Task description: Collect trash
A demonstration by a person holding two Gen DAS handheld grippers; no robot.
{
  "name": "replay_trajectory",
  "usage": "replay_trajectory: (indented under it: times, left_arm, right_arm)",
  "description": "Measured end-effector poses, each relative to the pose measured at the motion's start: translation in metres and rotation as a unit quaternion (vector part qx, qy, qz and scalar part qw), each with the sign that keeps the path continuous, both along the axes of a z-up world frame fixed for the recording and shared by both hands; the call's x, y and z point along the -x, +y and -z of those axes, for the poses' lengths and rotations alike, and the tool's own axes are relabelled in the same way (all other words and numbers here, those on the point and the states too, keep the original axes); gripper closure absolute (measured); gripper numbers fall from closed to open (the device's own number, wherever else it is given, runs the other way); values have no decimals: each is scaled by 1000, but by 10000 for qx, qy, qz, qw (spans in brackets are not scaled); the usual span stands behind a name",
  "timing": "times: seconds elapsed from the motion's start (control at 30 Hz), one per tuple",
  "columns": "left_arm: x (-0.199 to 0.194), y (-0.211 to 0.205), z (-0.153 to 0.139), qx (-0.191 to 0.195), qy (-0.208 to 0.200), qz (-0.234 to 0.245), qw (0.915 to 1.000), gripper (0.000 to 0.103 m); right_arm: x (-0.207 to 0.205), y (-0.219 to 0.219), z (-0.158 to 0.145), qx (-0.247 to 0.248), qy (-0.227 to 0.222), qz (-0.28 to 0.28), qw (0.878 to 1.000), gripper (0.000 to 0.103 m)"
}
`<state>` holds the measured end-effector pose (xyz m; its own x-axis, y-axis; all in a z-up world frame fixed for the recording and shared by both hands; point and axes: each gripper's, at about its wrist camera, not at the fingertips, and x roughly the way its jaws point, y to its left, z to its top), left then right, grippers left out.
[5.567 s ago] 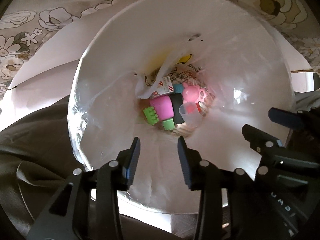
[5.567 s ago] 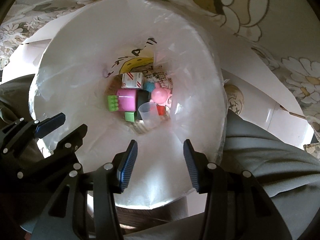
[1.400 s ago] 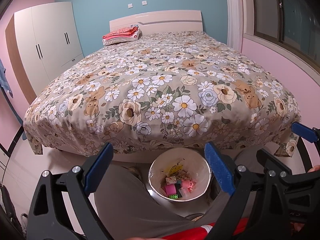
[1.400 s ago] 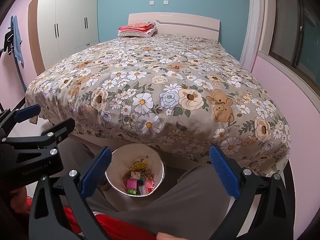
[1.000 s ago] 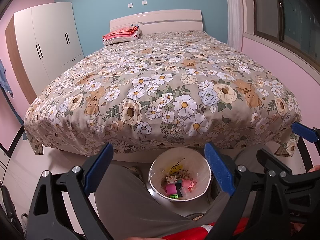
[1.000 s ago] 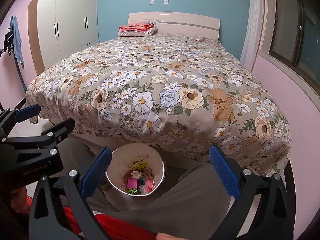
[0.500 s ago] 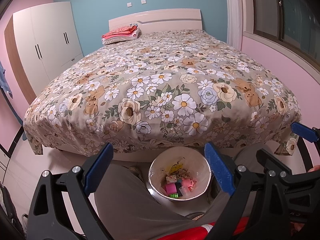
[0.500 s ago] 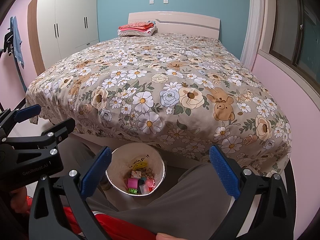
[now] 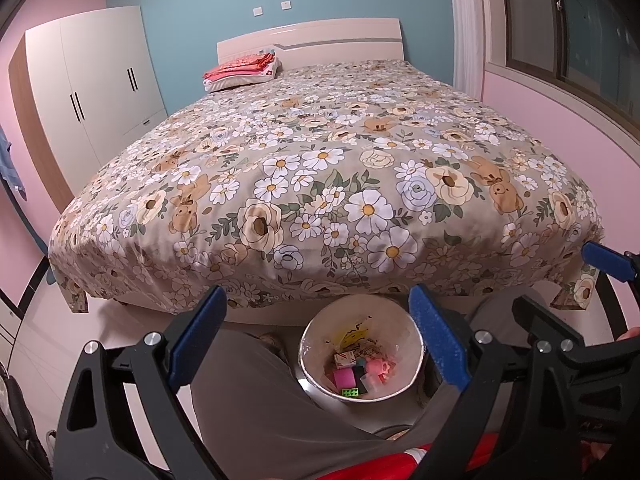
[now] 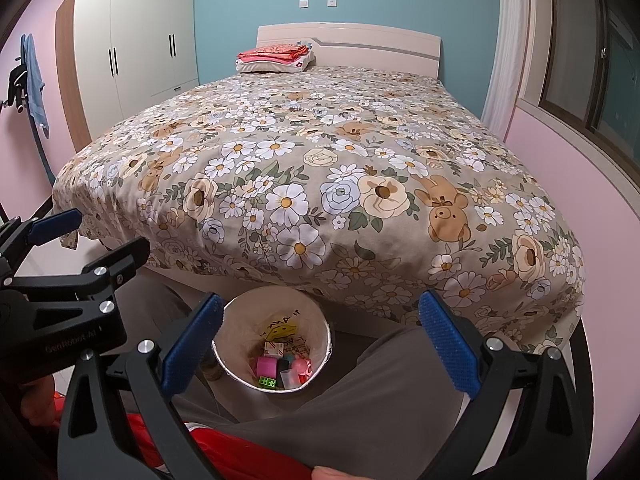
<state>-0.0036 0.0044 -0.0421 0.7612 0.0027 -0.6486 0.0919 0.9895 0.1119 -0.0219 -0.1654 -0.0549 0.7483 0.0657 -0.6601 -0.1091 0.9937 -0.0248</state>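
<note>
Ahead of both claws, filling most of the view: a bed (image 9: 320,168) under a floral cover, nothing loose showing on it. Below and between the fingers of the left claw (image 9: 318,344), a white lined bin (image 9: 412,336) wedged between grey-trousered knees, already holding the trash (image 9: 360,372): pink block, green brick, clear cup, small carton. Same bin (image 10: 232,320) low and slightly left of centre under the right claw (image 10: 320,346). Both claws released, fingers spread wide, gripping nothing.

Likely snags: bin tipped by a knee shift, spilling the pieces; any stray scrap behind or beneath the claws missed, since neither lens looks there.

Right view only: blue garment (image 10: 34,80) hanging far left, left claw's body alongside. Left view only: right claw's blue tip (image 9: 606,262) at far right.
</note>
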Motion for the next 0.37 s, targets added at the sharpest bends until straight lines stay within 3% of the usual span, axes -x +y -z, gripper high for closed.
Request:
replay_trajectory:
  times: [0.37]
  left_arm:
    - [-2,4,-3,-51,87,7,9999,12]
  right_arm:
    - [0,1,-1,-6,7,8,10000,4]
